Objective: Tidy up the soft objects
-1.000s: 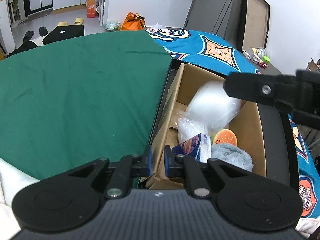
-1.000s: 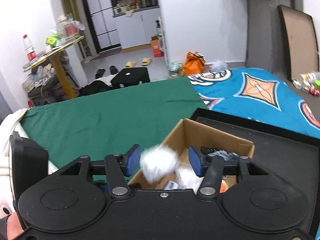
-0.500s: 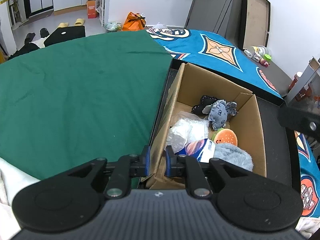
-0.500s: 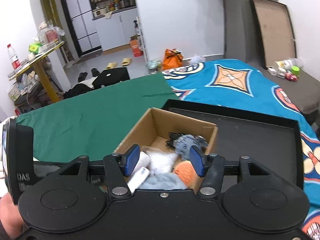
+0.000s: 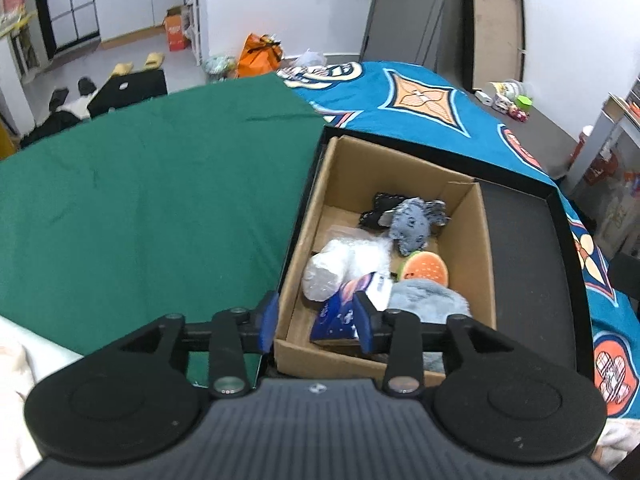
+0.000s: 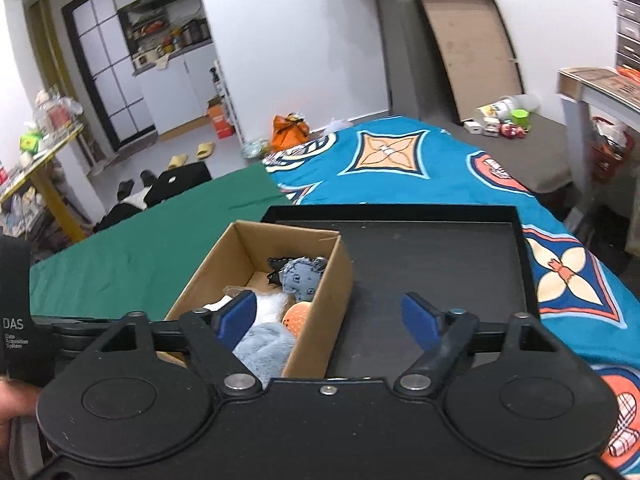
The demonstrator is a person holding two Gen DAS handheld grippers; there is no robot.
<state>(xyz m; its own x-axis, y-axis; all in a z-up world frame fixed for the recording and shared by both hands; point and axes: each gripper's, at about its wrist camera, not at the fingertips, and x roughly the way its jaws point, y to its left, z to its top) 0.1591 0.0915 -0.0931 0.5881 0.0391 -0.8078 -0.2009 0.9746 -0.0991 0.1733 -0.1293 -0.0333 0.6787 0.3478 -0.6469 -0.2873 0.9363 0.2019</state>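
Below both parted, empty grippers [image 5: 316, 322] [image 6: 328, 316], soft toys [image 5: 416, 226] fill the cardboard box [image 5: 486, 264].

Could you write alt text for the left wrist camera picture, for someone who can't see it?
An open cardboard box packed with soft things: a grey plush animal, an orange round plush, crumpled white plastic wrap and a fluffy blue-grey item. It sits in a black tray beside a green cloth. The left gripper, just opened, straddles the box's near corner.

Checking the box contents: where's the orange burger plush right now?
The orange burger plush lies inside the cardboard box, between the grey elephant plush and the blue fluffy item.
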